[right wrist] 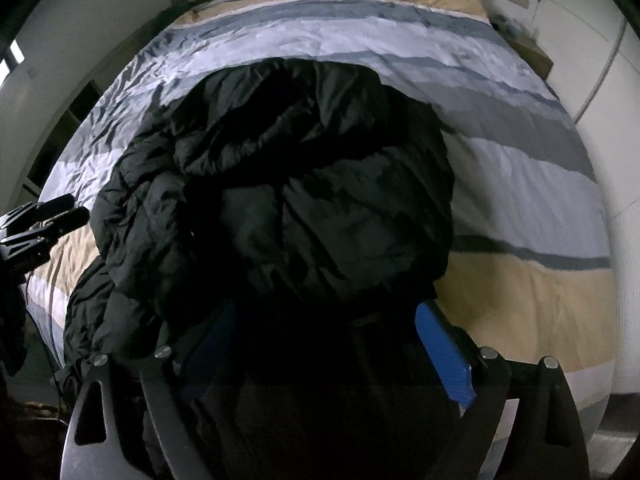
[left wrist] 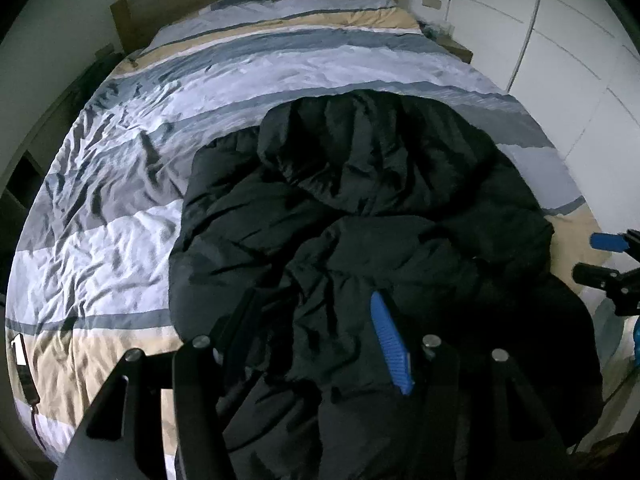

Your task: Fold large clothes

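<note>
Your left gripper (left wrist: 316, 320) hangs above the near part of a black puffer jacket (left wrist: 360, 200), jaws apart; one blue pad (left wrist: 390, 344) shows clearly, the opposite finger (left wrist: 240, 328) is dark against the fabric, and no cloth appears pinched between them. Your right gripper (right wrist: 324, 328) stands with its jaws spread wide over the jacket's near edge, its blue pad (right wrist: 444, 356) clear of the fabric on the outer side; the other pad is in deep shadow, so contact there cannot be told. The jacket lies bunched on the striped duvet (left wrist: 120, 220) of a bed, toward the foot, with its rounded upper part pointing toward the wooden headboard (left wrist: 128, 16). In the left view, the right gripper appears at the far right edge, beside the jacket. White wardrobe doors (left wrist: 580, 60) stand along the bed's right side.
</note>
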Tool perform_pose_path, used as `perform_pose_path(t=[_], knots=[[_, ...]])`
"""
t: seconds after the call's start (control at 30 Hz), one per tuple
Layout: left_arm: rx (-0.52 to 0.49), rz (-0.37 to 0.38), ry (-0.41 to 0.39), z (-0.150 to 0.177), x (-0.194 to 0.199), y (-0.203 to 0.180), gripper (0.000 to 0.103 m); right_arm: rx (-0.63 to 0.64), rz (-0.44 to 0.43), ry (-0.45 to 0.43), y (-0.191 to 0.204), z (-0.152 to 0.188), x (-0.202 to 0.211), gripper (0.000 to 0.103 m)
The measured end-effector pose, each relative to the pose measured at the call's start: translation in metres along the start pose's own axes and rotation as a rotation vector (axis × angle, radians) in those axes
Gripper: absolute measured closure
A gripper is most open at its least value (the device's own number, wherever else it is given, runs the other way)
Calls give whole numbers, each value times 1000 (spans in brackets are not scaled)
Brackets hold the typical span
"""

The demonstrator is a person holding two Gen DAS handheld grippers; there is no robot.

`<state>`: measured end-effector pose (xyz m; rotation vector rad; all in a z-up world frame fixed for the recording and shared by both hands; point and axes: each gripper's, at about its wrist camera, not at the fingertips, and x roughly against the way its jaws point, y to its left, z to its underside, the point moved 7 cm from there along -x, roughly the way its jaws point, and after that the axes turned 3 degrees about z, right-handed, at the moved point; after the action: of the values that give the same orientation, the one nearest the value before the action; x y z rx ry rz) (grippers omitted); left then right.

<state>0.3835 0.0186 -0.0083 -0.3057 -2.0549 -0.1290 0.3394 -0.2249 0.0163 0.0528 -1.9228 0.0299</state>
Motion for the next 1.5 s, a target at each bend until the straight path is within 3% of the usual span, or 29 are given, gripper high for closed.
perform_pose_path(t=[0.23, 0.4, 0.57, 0.73, 0.9, 1.1, 1.4, 1.5], knots=[[65, -13, 51, 30, -5, 40, 47, -22, 20, 12, -17, 21, 6, 3], [156, -46, 90, 67, 1, 98, 47, -41, 39, 39, -32, 38, 7, 3], [224, -45, 135, 125, 19, 151, 47, -53, 40, 70, -42, 59, 7, 3], [295, -6, 210, 186, 24, 175, 47, -76, 57, 120, -53, 85, 4, 3], [382, 96, 271, 235, 14, 174, 47, -147, 69, 162, -65, 105, -1, 3], [475, 238, 337, 271, -7, 161, 47, -194, 73, 212, -74, 133, -5, 3], [591, 350, 331, 289, -22, 159, 47, -259, 71, 263, -93, 171, -11, 3], [668, 433, 329, 297, -20, 158, 47, -287, 52, 274, -102, 182, -13, 3]])
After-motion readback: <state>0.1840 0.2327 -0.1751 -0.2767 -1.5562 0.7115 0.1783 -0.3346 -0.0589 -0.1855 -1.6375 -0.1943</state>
